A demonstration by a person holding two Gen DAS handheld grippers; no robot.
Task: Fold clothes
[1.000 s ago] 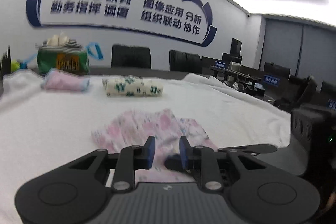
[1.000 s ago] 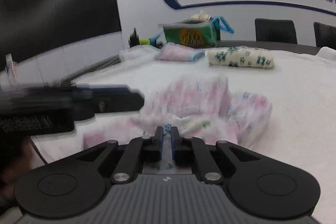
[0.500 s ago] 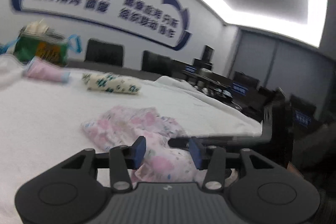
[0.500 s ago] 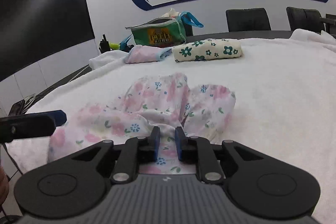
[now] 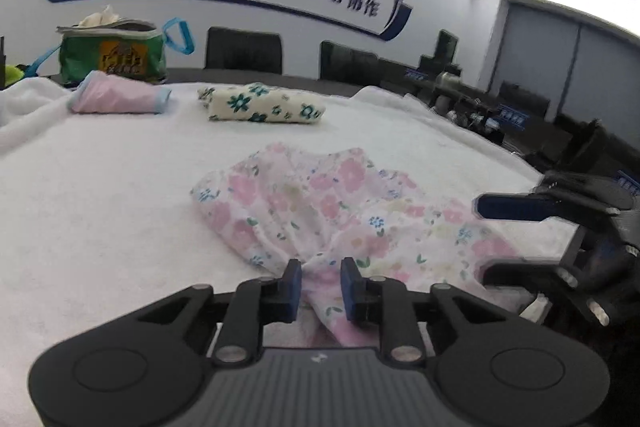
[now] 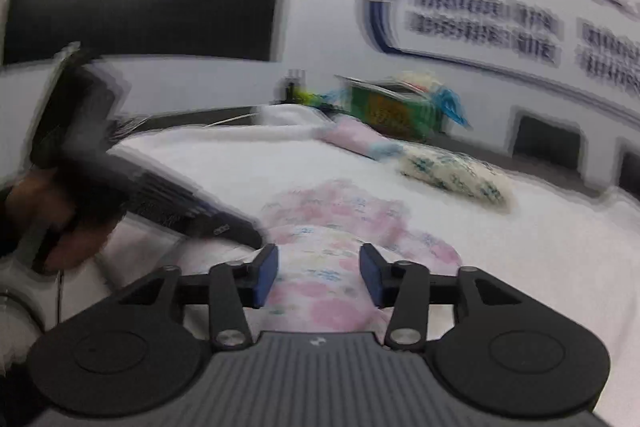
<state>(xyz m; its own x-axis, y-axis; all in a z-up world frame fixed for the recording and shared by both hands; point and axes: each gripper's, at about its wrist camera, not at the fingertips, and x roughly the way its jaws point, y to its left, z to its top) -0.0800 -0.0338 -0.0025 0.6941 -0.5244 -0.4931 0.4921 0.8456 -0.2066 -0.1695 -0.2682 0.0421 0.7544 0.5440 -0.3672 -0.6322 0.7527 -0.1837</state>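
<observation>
Pink floral garment [image 5: 320, 211] bunches between the left gripper's [image 5: 320, 285] part-open fingers; the right gripper's [image 6: 318, 273] gape wide.

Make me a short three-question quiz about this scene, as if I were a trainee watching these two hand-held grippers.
1. True or false: the crumpled pink floral garment lies nearer the grippers than the two folded bundles.
2. Which gripper's jaws stand wider apart: left gripper or right gripper?
3. What stands behind the folded pink bundle with blue trim?

Key: 1 true. 2 right. 3 a green fabric bag with blue handles.
</observation>
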